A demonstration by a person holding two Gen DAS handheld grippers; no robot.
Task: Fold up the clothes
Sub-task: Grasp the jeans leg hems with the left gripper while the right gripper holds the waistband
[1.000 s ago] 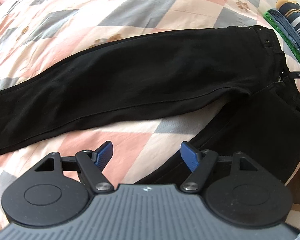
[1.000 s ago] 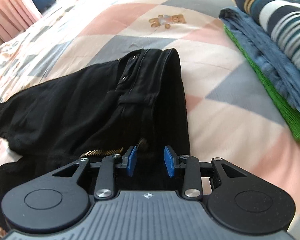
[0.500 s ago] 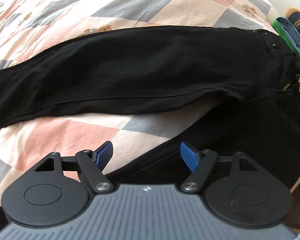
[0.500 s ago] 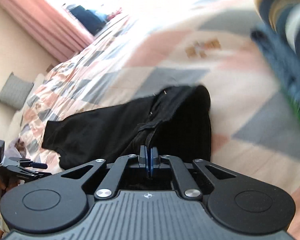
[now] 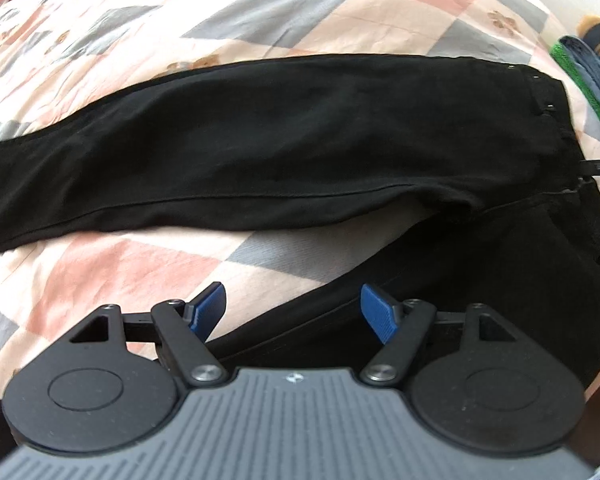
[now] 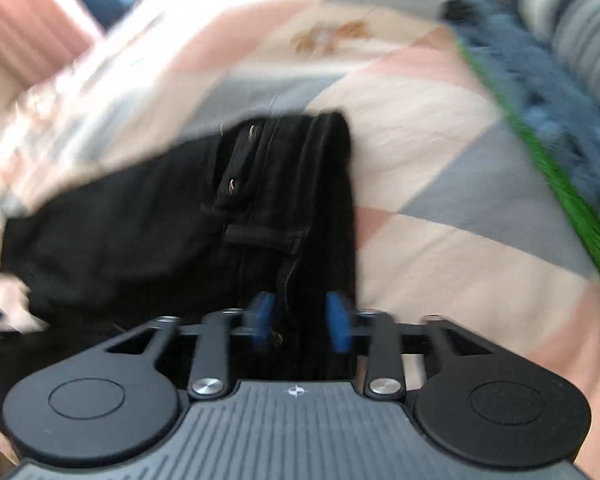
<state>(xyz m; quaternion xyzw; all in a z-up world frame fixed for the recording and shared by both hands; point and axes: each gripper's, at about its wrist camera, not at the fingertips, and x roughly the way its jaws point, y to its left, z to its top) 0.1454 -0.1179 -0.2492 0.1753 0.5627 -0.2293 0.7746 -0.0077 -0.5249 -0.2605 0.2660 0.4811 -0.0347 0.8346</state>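
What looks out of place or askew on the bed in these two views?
The black trousers lie unfolded, legs splayed apart with patchwork quilt showing between them. The stack of folded clothes beside the waistband looks tidy.

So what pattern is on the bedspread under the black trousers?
Pink, cream and grey diamonds on the bedspread, with small teddy-bear prints; clearest in the left wrist view.

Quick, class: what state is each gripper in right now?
Left gripper: open, holding nothing, over the black trousers.
Right gripper: open, straddling the trousers' waistband, not clamped.
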